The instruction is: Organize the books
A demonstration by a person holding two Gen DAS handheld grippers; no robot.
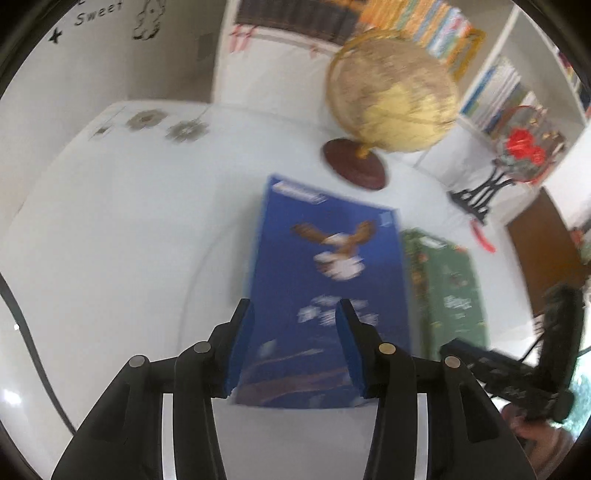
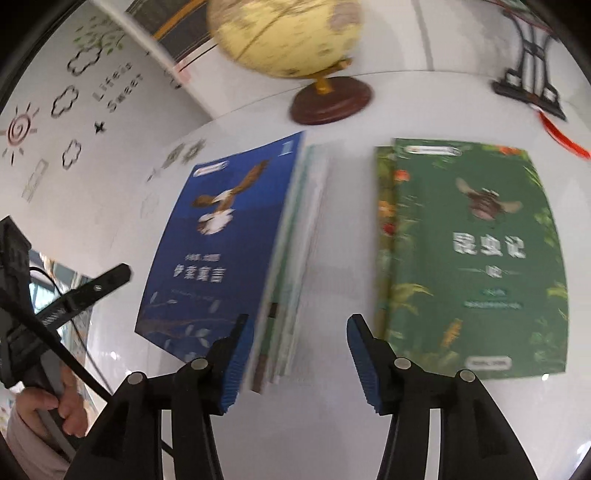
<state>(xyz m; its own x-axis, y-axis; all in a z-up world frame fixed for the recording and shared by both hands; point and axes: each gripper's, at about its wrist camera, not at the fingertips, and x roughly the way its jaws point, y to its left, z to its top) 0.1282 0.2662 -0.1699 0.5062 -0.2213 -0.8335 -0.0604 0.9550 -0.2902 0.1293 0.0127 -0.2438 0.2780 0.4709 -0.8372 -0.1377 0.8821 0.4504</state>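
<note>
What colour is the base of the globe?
Dark reddish brown base under the globe; clearest in the right wrist view.

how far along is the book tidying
Done: the blue eagle book tops a small stack of books. In hand: nothing; the left gripper and right gripper are both open. Left: the green insect book and the one beneath it lie apart beside the stack.

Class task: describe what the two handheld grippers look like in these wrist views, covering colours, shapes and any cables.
Each gripper, left gripper and right gripper, has two black angular plastic fingers lined with ribbed blue pads, joined by round silver pins. Seen from the other view, the body is a black frame with a thin black cable trailing from it. A pale sleeve shows at the person's wrist.
</note>
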